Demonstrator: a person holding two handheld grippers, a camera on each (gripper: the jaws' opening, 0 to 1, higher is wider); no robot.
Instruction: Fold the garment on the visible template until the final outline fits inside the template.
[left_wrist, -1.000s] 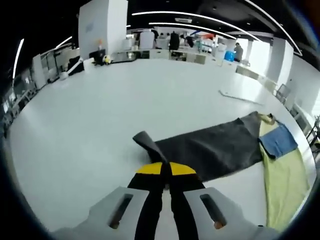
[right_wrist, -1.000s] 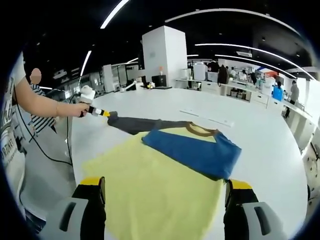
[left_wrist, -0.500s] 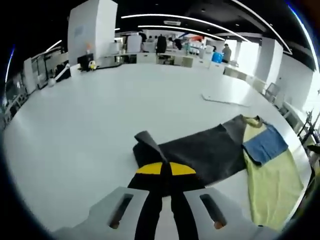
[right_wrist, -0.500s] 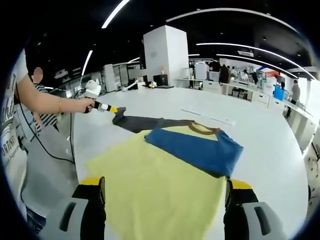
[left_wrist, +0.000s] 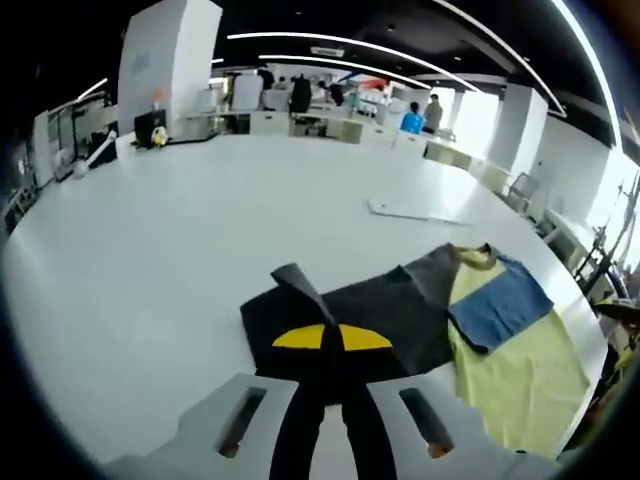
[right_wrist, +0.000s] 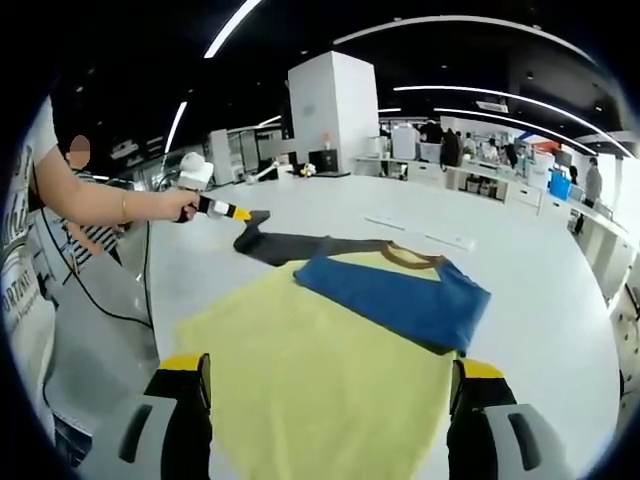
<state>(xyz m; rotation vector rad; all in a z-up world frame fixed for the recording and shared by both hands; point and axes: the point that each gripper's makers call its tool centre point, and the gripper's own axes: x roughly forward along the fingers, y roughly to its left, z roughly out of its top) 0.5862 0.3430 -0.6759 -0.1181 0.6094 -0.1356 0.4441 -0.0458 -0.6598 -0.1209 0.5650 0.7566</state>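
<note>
With the left claw (left_wrist: 331, 345) clenched on the dark sleeve (left_wrist: 345, 315) and the right claw (right_wrist: 330, 385) released above the shirt (right_wrist: 320, 370) on the table (left_wrist: 150, 260), lay the sleeve flat across the yellow body.

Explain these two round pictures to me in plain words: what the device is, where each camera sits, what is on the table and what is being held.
A person holds a two-jaw gripper in each hand; a fisheye camera rides on each, looking along its jaws.

In the left gripper view, the left gripper is shut on the grey sleeve of a garment. The right gripper view shows that gripper too, held in the person's hand.

In the right gripper view, the right gripper, jaws wide apart, holds nothing and hangs over the yellow body.

On the white table lies one shirt: yellow body, grey sleeve, and a blue sleeve folded across the chest.
</note>
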